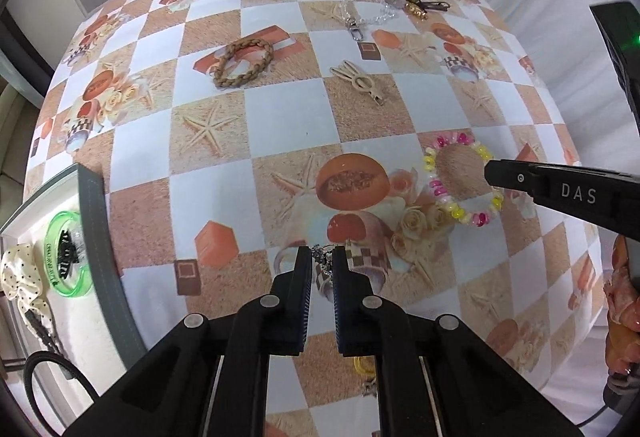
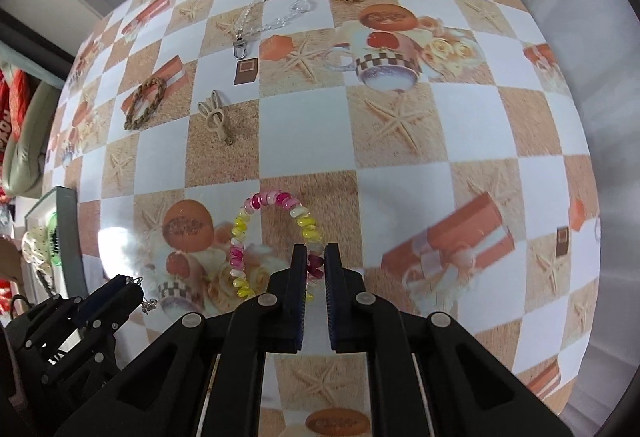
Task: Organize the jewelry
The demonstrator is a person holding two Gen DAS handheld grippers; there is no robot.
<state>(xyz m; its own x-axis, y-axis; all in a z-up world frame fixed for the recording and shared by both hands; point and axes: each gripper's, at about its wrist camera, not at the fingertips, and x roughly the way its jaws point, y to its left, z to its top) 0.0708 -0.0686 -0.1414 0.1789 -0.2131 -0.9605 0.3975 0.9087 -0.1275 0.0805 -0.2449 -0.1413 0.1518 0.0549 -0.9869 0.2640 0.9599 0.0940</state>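
- While both claws grip jewelry, lift slowly so nothing slips.
- Left gripper (image 1: 322, 257), low in the frame's centre, is clenched on a thin silver chain (image 1: 323, 260); its tail hangs loose, so keep it clear of the tablecloth (image 1: 280, 117).
- Right gripper (image 2: 316, 263) is clenched on the bead bracelet (image 2: 276, 199), at lower centre.
- White tray (image 1: 86, 197) waits at the left edge; I judge both pieces go there, apart from the green bangle (image 1: 66, 253).
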